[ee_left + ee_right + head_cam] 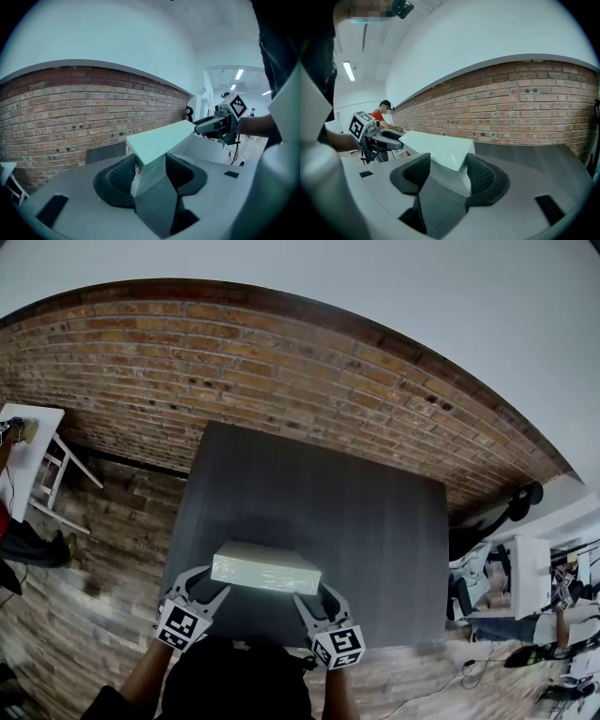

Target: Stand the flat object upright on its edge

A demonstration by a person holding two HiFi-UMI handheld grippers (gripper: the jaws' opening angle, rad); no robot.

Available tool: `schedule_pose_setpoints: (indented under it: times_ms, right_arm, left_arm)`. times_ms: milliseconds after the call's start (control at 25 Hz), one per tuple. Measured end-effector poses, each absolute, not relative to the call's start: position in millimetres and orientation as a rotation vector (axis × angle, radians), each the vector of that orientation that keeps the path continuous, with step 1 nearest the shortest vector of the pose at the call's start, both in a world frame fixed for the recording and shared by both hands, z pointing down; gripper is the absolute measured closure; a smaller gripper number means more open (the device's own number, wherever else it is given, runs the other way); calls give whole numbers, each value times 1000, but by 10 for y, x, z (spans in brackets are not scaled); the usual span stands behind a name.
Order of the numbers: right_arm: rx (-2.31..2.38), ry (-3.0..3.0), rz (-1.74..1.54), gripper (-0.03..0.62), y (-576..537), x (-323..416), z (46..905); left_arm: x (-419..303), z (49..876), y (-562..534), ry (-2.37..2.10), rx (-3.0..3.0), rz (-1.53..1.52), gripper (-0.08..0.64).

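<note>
Flat white box [267, 568], glossy as if film-wrapped, broad face up near the front edge of the dark grey desk [375, 512]; not clear whether its near edge rests on the surface or sits just off it. Left gripper [208, 579] at the near left corner, right gripper [311, 594] at the near right corner. In each gripper view, ribbed fingers [119, 176] [480, 176] closed on a corner of the box, pads against its sides. Judged stiff and fairly light, with crisp edges; smooth wrap likely slippery, so corner holds apt to pivot or slide. Better purchase probably on the two short ends, tipping about the far long edge. Desk matte, level, otherwise bare. Behind it a brick wall [281, 343]; wood-plank floor [94, 596] below; other furniture well off to both sides.
</note>
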State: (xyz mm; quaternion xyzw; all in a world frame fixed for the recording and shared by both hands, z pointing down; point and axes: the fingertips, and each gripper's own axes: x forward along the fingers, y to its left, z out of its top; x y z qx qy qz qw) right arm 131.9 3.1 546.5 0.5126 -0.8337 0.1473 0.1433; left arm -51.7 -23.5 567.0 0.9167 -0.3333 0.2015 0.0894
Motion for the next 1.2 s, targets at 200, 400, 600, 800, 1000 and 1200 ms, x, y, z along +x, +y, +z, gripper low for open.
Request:
schedule_pose_setpoints:
  times_ms: [200, 400, 600, 800, 1000, 1200]
  right_arm:
    - [1473, -2383, 462, 336, 38, 1350, 5383]
    - [1457, -2365, 514, 337, 33, 1344, 5335]
    - [1434, -2344, 570, 339, 44, 1345, 5311]
    - [1408, -2320, 631, 339, 64, 1347, 5302]
    - [1373, -2287, 686, 342, 99, 1374, 5279]
    - [1342, -2231, 762, 342, 153, 1377, 5301]
  left_arm:
    - [-496, 5610, -216, -960, 2700, 616, 344]
    - [-497, 5579, -216, -943, 2655, 636, 345]
    - [-498, 5538, -190, -926, 2604, 699, 347]
    - [-499, 5502, -167, -894, 2580, 748, 350]
    - [-477, 5482, -111, -860, 2553, 789, 353]
    - [-480, 5522, -32, -818, 2514, 847, 359]
